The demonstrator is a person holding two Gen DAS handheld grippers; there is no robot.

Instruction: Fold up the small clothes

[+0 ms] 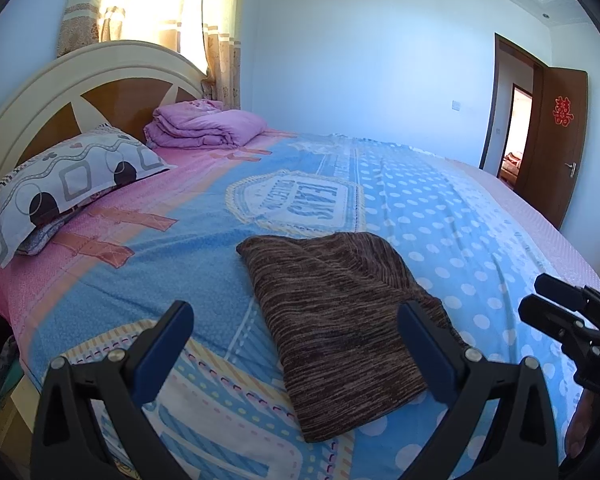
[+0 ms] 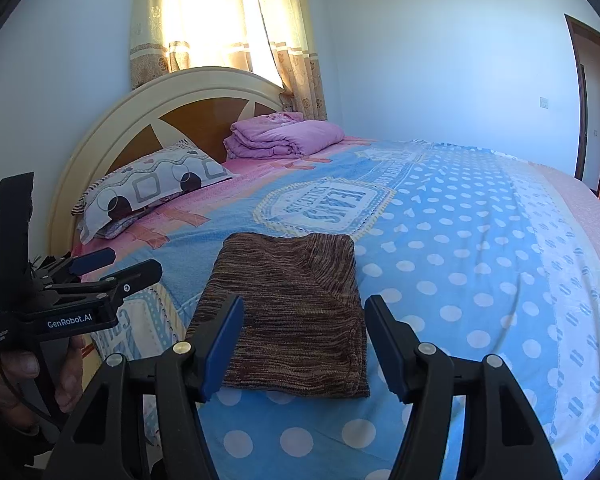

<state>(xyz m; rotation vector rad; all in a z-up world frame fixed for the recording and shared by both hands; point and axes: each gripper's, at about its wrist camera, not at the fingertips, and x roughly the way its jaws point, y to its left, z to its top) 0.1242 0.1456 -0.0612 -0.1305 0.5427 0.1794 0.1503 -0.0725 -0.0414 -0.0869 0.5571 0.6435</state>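
Writing first: "GenRobot.AI" in white on the body of the left gripper, lower left of the right wrist view, with three tiny lines below it that look like "Data Acquisition System", barely legible. A hand wraps its handle. On the right gripper, at the right edge of the left wrist view, only the letters "DAS" show, cut off by the frame. The bedsheet carries a badge print reading "JEANS" over a smaller word, seen upside down and too distorted to read. A red paper character is stuck on the brown door, upper right.

Counts: one folded brown knit garment, lying flat on the blue polka-dot part of the sheet, centre of both views, just ahead of the fingers and untouched. One patterned pillow on top at left, with another partly hidden beneath. One folded pink quilt by the headboard. One curtained window.

Tongs: both pairs stand spread, nothing between them; each has two blue pads.
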